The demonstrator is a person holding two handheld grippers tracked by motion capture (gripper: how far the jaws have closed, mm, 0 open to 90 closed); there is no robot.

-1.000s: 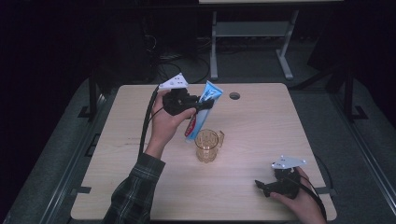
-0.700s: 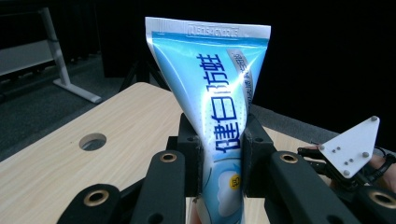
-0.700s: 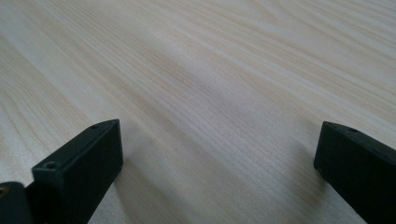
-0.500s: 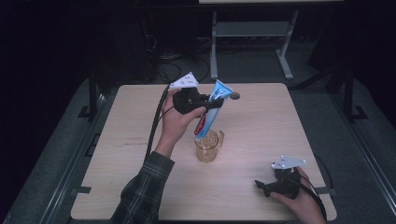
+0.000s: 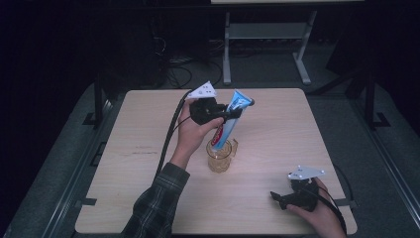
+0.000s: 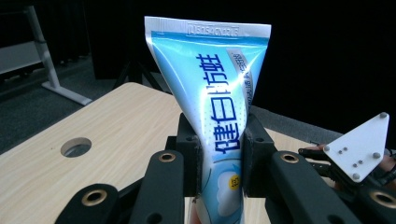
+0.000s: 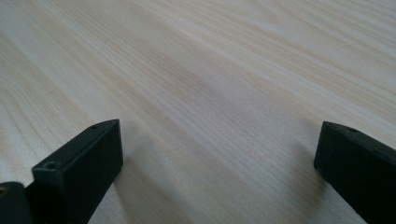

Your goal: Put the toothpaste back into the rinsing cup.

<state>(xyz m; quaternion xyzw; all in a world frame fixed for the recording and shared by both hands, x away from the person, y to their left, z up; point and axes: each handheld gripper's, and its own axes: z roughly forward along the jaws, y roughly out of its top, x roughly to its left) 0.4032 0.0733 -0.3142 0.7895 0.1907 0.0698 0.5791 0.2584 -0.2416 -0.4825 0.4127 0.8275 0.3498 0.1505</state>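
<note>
Blue and white plastic marks the toothpaste tube point(image 5: 229, 124), which is clamped between the jaws of the left gripper point(image 5: 227, 117) at about mid-length. The tube is held tilted, its flat crimped end raised toward the far side of the table and its lower end set inside the mouth of a clear amber glass mug point(image 5: 220, 156); whether the lower end touches the bottom of the mug cannot be told. In the left gripper view the tube point(image 6: 218, 116) is seen pinched by both black pads, with the blue lettering running along its length and the crimped seam uppermost. The mug stands upright near the middle of the pale wooden table point(image 5: 297, 134), just in front of the left hand point(image 5: 193, 134), whose plaid sleeve is seen entering from the near edge. A round hole point(image 6: 76, 146) in the tabletop is recorded beyond the left gripper. The right gripper point(image 5: 282, 198) is held low at the near right corner of the table, well apart from the mug. In the right gripper view its jaws are seen standing wide apart, with bare wood grain between them and nothing gripped.
</note>
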